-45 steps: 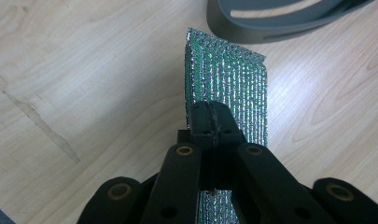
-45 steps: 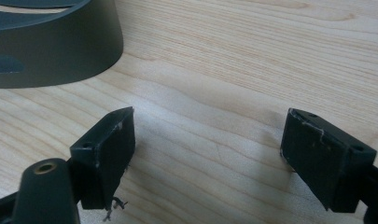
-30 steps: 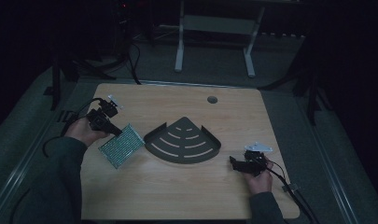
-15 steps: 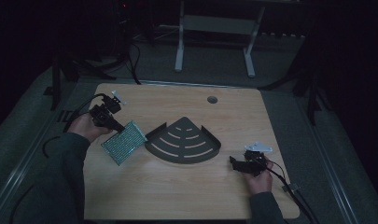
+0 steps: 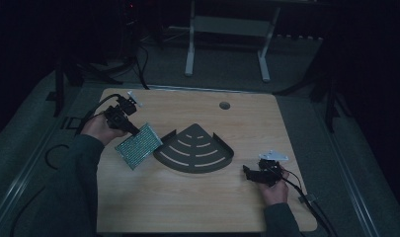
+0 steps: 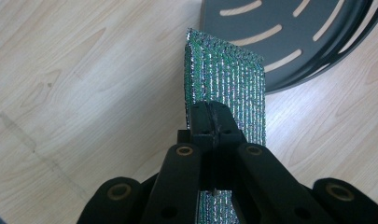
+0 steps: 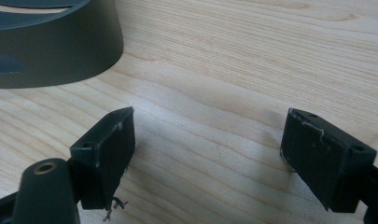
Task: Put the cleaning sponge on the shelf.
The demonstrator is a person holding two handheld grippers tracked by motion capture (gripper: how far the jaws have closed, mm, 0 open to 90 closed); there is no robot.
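Left tongs [image 6: 210,114] are pinching the glittery green pad [image 6: 228,84] by one edge, hanging it beside the slotted corner shelf [image 5: 195,150], likely for placing. Right tongs [image 7: 207,154] are idling wide apart on the tabletop [image 5: 187,207].

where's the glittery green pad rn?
In the high view the green pad is left of centre on the table, clamped in the left gripper, right beside the dark fan-shaped tray.

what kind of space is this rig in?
Probably a lab or data-collection room, not a home: a lone wooden table in a dark room, cables on the floor, a metal stand behind it.
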